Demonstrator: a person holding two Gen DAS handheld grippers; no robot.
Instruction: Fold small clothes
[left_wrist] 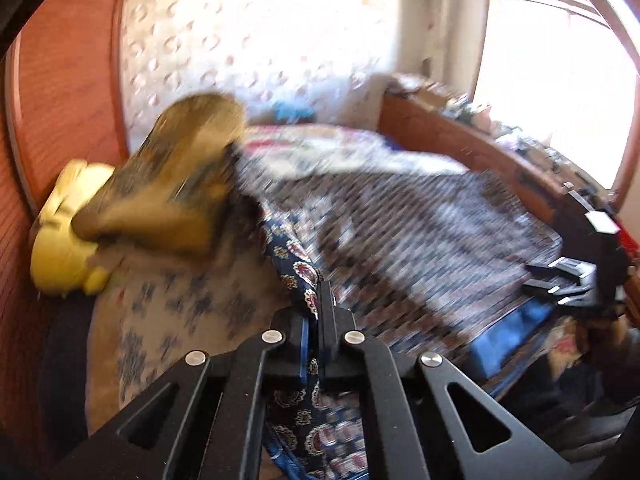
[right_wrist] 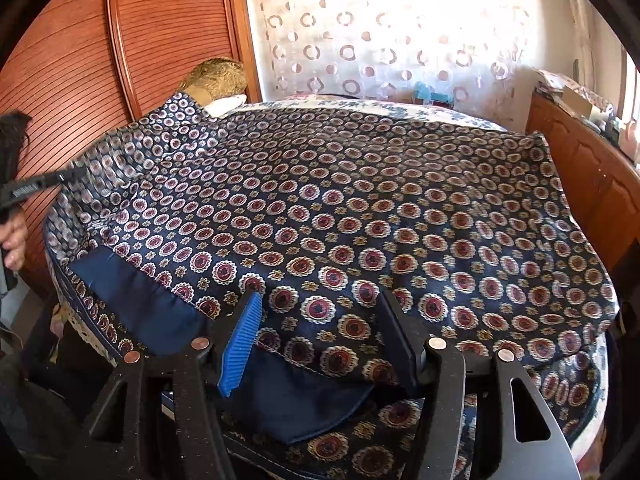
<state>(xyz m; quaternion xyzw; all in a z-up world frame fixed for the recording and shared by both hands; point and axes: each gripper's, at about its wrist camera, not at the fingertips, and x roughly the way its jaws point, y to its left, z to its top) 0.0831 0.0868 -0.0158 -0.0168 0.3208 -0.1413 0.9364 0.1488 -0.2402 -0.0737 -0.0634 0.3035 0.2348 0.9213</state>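
A navy patterned garment (right_wrist: pixel 340 216) is spread wide over the bed (right_wrist: pixel 420 110), filling most of the right wrist view; it's covered in rows of round red-and-cream medallions with little gold flowers between, and a plain dark blue lining is shown at the lower left where the hem is flipped. The right gripper (right_wrist: pixel 320 344) is held released at the bottom centre, its jaws standing apart over the near edge, nothing pinched. In the blurry left wrist view, the left gripper (left_wrist: pixel 318 320) is clenched on a fold of the same fabric.
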